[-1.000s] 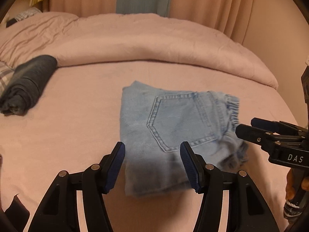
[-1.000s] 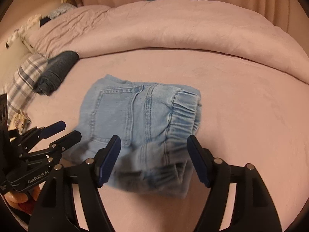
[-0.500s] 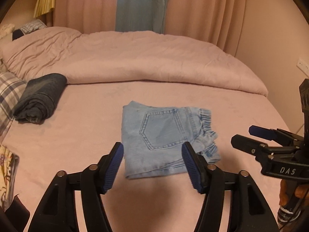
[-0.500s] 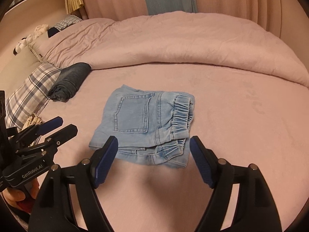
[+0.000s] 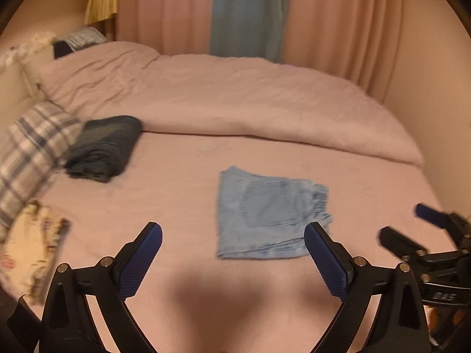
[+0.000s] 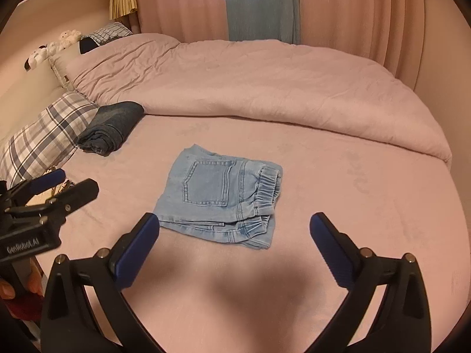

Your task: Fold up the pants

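Light blue denim pants (image 5: 268, 214) lie folded into a small square on the pink bed sheet (image 5: 176, 200), back pocket up, elastic waistband to the right. They also show in the right wrist view (image 6: 223, 197). My left gripper (image 5: 232, 232) is open and empty, held back from the pants' near edge. My right gripper (image 6: 235, 223) is open and empty, also short of the pants. The right gripper shows at the right edge of the left wrist view (image 5: 412, 226); the left gripper shows at the left of the right wrist view (image 6: 67, 182).
A dark folded garment (image 6: 112, 129) lies at the left by a plaid pillow (image 6: 44, 135). A pink duvet (image 6: 250, 88) is bunched across the far half of the bed. Curtains (image 6: 259, 3) hang behind. A printed cloth (image 5: 29, 253) lies at the near left.
Both grippers have pulled back and up from the folded pants, which now look smaller and farther away. The pants have stayed put on the sheet.
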